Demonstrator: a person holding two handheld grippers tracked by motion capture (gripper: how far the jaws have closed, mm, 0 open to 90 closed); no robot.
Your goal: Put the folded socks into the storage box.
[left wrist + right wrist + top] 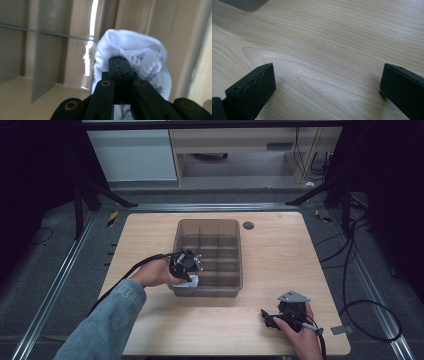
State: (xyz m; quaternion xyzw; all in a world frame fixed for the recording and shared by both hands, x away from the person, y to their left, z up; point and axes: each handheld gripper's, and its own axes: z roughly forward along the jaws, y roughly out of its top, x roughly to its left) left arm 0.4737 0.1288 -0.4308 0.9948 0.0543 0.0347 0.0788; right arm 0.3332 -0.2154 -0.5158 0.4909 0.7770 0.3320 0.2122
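On the light wooden table (280, 255) stands a translucent grey bin (208, 258) split by dividers into small compartments, its long side running away from the person. The left gripper (189, 270) reaches over the bin's near-left corner, held by the left hand (156, 272) with a denim sleeve (107, 320) behind it and a black cable trailing back off the table edge. Its jaws are pressed together on a bundle of white cloth (135, 62), which looks like a rolled sock, though the close view is too soft to be sure. From above the cloth (191, 281) sits at the near-left compartment of the bin, just beside the front wall; whether it rests on the floor of that compartment or hangs clear of it cannot be told. The right gripper (270, 317) lies low over bare tabletop near the front right edge, well apart from the bin, gripped by the right hand (300, 332). Its jaws stand spread wide with wood grain between them (327, 82)
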